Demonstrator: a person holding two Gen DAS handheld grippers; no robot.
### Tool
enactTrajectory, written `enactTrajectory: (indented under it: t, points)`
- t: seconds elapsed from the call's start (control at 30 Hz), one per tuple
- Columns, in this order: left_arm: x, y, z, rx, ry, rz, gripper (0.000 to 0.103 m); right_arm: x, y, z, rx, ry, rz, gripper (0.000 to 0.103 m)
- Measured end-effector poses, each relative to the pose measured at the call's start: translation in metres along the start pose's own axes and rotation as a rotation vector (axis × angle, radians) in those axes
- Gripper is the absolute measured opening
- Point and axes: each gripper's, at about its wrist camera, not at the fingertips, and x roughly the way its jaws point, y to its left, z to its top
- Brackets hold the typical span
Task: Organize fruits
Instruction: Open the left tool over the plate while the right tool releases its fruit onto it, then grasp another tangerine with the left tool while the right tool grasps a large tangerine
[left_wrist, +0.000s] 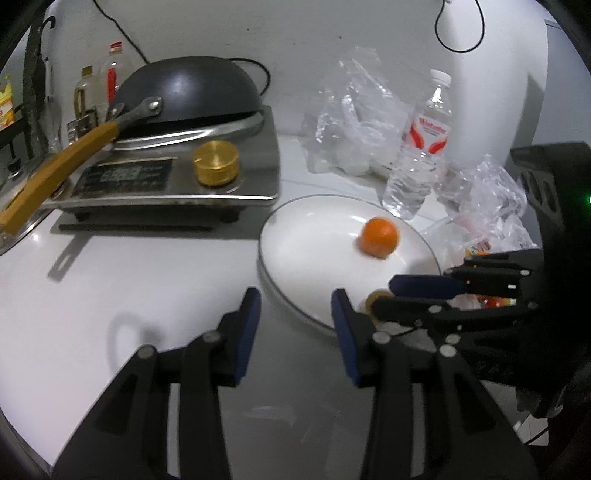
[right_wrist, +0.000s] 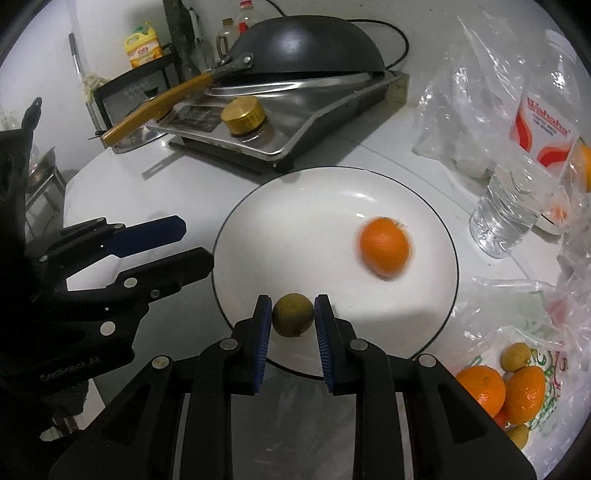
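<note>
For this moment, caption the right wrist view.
Right gripper holds a small brown fruit over the white plate, an orange on it.

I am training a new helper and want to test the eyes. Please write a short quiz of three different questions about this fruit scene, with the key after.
1. True or false: the right gripper is closed on a small brownish-green fruit above the white plate.
2. How many fruits lie loose on the plate?
A. none
B. one
C. three
3. Fill in: the left gripper holds ____.

Key
1. True.
2. B: only the orange lies there. The other fruits lie on the plastic bag beside the plate.
3. Nothing: its jaws are empty and stand apart over the plate's near rim.
</note>
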Motion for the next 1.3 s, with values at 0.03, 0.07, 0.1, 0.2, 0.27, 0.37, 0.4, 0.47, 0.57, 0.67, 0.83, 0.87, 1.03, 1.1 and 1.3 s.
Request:
enactTrajectory:
  t: [0.03, 0.07, 0.1, 0.2, 0.27, 0.37, 0.4, 0.47, 0.57, 0.67, 0.83, 0.87, 1.03, 1.1, 1.3]
  points:
    - [-0.001, 0.001, -0.001, -0.003, -0.001, 0.006, 0.041, 0.000, 0.001, 0.000, 0.001, 0.002, 0.000, 0.026]
    - [-0.003, 0.003, -0.001, -0.008, -0.005, 0.009, 0.041, -0.002, 0.001, 0.000, 0.004, 0.001, -0.004, 0.026]
    - [-0.005, 0.004, -0.001, -0.009, -0.008, 0.011, 0.042, -0.003, 0.001, 0.000, 0.005, -0.001, -0.008, 0.026]
    - [-0.011, 0.002, -0.002, -0.009, -0.020, 0.014, 0.042, -0.012, 0.000, -0.001, 0.010, -0.017, -0.022, 0.028]
    - [-0.014, 0.000, -0.002, -0.004, -0.025, 0.013, 0.042, -0.019, -0.001, -0.002, 0.012, -0.031, -0.031, 0.028]
    - [-0.020, -0.007, -0.001, 0.009, -0.035, 0.009, 0.043, -0.031, -0.003, -0.005, 0.016, -0.052, -0.046, 0.028]
    - [-0.021, -0.010, -0.001, 0.012, -0.039, 0.008, 0.045, -0.036, -0.005, -0.007, 0.018, -0.060, -0.053, 0.028]
    - [-0.026, -0.015, -0.001, 0.016, -0.053, -0.004, 0.052, -0.044, -0.008, -0.011, 0.024, -0.071, -0.062, 0.028]
    - [-0.031, -0.027, 0.001, 0.035, -0.066, -0.014, 0.052, -0.057, -0.014, -0.018, 0.039, -0.089, -0.079, 0.028]
    - [-0.034, -0.039, 0.003, 0.057, -0.073, -0.018, 0.052, -0.072, -0.021, -0.028, 0.052, -0.110, -0.099, 0.028]
    - [-0.039, -0.060, 0.003, 0.089, -0.076, -0.027, 0.052, -0.089, -0.032, -0.043, 0.072, -0.128, -0.113, 0.028]
    - [-0.039, -0.065, 0.004, 0.095, -0.076, -0.028, 0.052, -0.092, -0.035, -0.046, 0.076, -0.131, -0.116, 0.028]
    - [-0.041, -0.087, 0.005, 0.124, -0.078, -0.040, 0.052, -0.106, -0.049, -0.062, 0.104, -0.147, -0.129, 0.028]
    - [-0.041, -0.096, 0.004, 0.137, -0.076, -0.045, 0.052, -0.110, -0.055, -0.067, 0.115, -0.152, -0.134, 0.028]
    - [-0.039, -0.117, 0.004, 0.172, -0.066, -0.052, 0.052, -0.118, -0.071, -0.081, 0.143, -0.162, -0.145, 0.028]
